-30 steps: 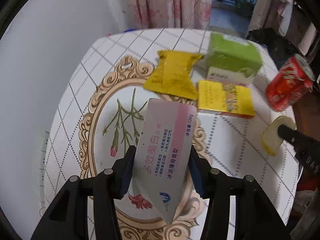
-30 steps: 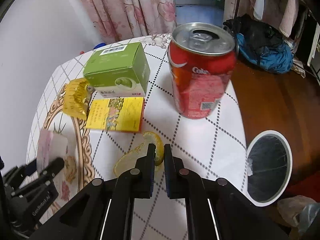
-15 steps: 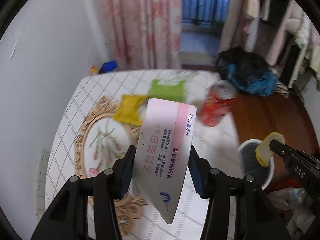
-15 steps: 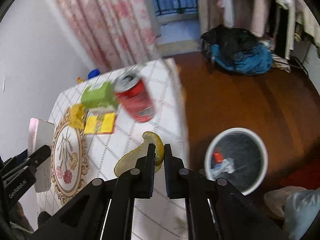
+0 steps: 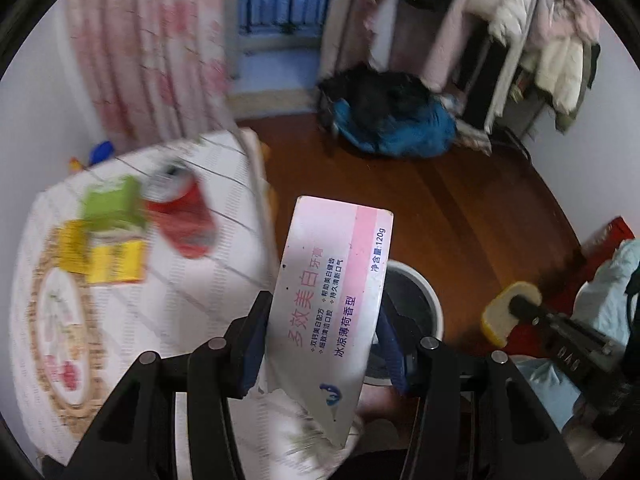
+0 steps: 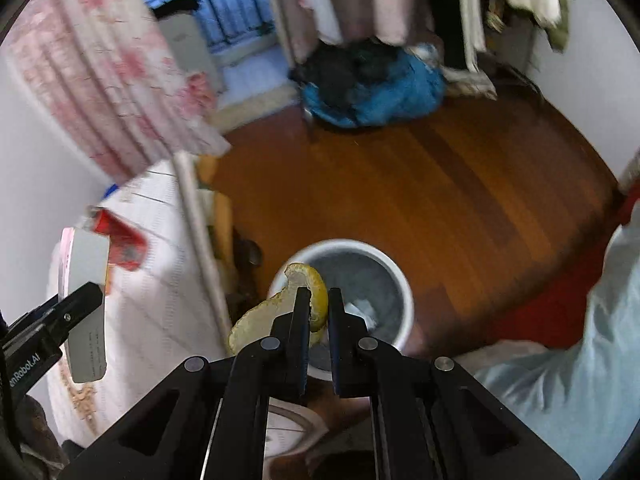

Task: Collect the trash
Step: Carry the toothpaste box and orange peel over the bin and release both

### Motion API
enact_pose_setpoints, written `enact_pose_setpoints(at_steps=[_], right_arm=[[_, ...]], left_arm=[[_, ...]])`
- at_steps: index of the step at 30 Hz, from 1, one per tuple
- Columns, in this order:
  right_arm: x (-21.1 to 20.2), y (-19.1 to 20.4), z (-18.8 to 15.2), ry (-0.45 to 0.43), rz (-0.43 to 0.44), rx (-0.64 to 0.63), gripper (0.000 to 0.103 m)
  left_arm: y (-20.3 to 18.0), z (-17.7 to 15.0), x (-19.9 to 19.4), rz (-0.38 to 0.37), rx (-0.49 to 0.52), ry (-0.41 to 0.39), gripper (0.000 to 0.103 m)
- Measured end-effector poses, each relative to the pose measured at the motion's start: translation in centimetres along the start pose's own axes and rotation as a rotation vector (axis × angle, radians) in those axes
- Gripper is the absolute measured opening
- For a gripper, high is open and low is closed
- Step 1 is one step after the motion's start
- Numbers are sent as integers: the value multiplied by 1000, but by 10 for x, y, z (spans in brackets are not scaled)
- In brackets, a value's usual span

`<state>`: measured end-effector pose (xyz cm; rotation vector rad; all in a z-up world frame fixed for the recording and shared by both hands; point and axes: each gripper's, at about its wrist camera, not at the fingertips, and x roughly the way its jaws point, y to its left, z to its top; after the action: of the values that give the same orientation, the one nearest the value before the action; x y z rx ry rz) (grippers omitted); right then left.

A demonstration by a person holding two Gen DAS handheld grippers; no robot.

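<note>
Fingers of the left gripper (image 5: pixel 320 344) are clamped on the 2 long edges of a flattened pink-and-white toothpaste tube (image 5: pixel 332 304), which stands tilted up out of the grip; its lower corner is cut off behind the gripper frame. Fingers of the right gripper (image 6: pixel 319 312) are nearly together, pinching a curled yellow citrus peel (image 6: pixel 316 292); the part of the peel between them is hidden, and its tail hangs out to the left.

Just beyond both grippers sits a round white trash bin (image 6: pixel 404 300) on the wooden floor (image 6: pixel 420 184). In the right wrist view the peel hangs over the bin's near left rim; a few pale scraps lie inside, too blurred to identify. In the left wrist view the tube covers most of the bin.

Farther left, the table (image 5: pixel 192 300) with its gridded cloth is smeared by motion blur. On it a red can (image 5: pixel 184 220), a green box (image 5: pixel 112 204) and a yellow packet (image 5: pixel 116 260) show only as colour patches, close together.

At the right edge a pale blue sleeve (image 6: pixel 592 364) is partly cut off. Far back lies a blue and black heap (image 5: pixel 392 120) on the floor.
</note>
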<state>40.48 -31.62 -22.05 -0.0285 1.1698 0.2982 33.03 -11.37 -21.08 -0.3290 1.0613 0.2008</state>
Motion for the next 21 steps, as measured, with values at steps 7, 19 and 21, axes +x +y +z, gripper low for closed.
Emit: enact_pose_setpoints(at_steps=[7, 19, 21], right_arm=[[109, -64, -15, 197, -16, 109, 8], [217, -91, -24, 375, -68, 81, 13], [224, -89, -28, 398, -94, 66, 69]], left_arm=[[-43, 1, 111, -123, -16, 216, 47], [-66, 3, 188, -92, 25, 339, 89], [-65, 0, 185, -34, 59, 327, 92]])
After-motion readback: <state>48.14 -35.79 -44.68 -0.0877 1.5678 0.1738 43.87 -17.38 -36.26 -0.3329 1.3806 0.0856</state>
